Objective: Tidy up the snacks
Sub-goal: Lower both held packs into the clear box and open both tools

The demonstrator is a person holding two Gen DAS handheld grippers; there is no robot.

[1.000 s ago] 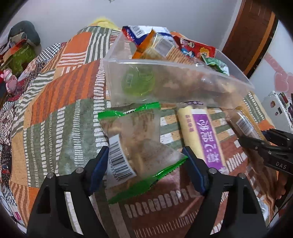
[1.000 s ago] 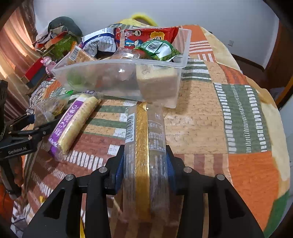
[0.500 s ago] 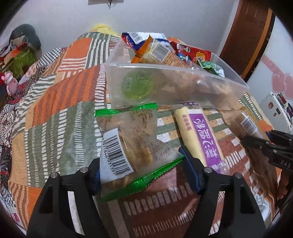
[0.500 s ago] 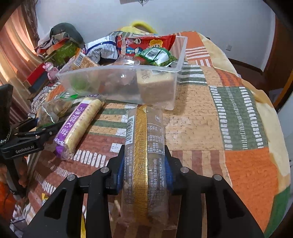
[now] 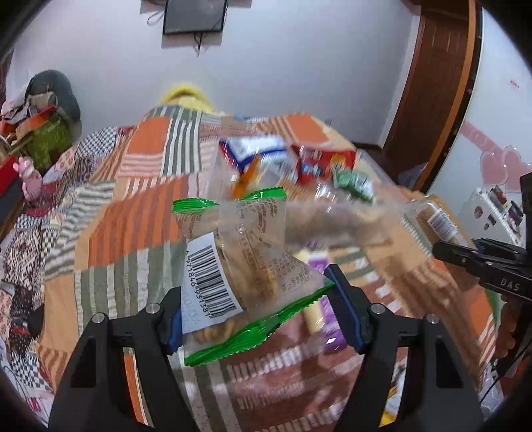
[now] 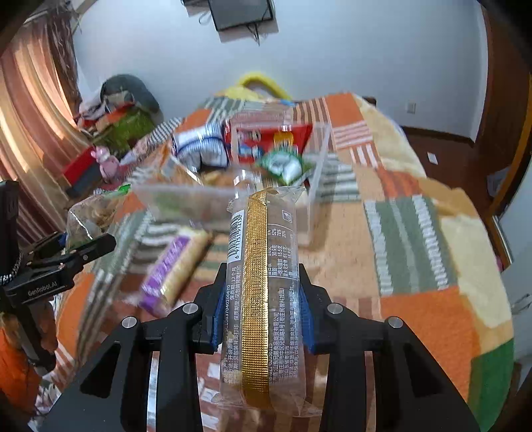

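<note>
My left gripper (image 5: 254, 292) is shut on a clear snack bag with green edges and a barcode label (image 5: 239, 246), held up off the bedspread. My right gripper (image 6: 262, 275) is shut on a long clear packet with a gold stripe (image 6: 256, 332), also lifted. Each gripper shows in the other's view: the left gripper (image 6: 83, 247) with its bag (image 6: 89, 212), and the right gripper (image 5: 459, 252) with its packet (image 5: 435, 219). Just beyond both stands a clear plastic bin (image 6: 316, 186) with several snacks inside, blurred in both views. A purple-labelled packet (image 6: 176, 266) lies on the bedspread between the grippers.
A patchwork bedspread (image 6: 415, 239) in orange, green and cream covers the surface. A pile of clothes and toys (image 5: 43, 133) sits at the far left. A wooden door (image 5: 432, 83) is at the right, and a dark screen (image 6: 242, 13) hangs on the far wall.
The left jaws closed in on the green-edged bag. Both grippers then rose with their packets off the bedspread, and both views now take in more of the far wall.
</note>
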